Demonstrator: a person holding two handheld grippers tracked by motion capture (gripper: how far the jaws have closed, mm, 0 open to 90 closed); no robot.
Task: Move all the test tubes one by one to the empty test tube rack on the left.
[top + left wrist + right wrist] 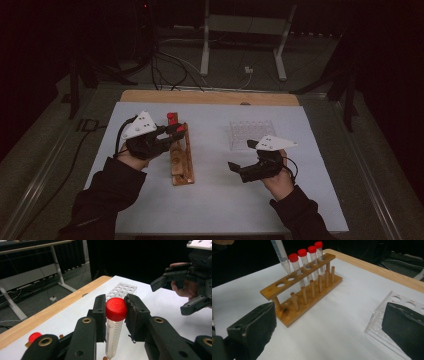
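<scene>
A: How far along did it look?

B: Early, I'd judge. The left gripper (115, 315) pinched a red-capped tube (114, 332) above the wooden rack (302, 290); four tubes (308, 257) stood in it, two holes empty, and the clear plastic rack (251, 134) held nothing.

A: And the right gripper (329, 325)?

B: Spread wide, empty. Smooth plastic tubes, cone-tipped; pegged wood; white desk (240, 200).

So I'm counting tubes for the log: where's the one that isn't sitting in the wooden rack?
The left gripper holds that tube by its red cap, above the wooden rack at the table's left; its tip hangs over the empty holes.
</scene>
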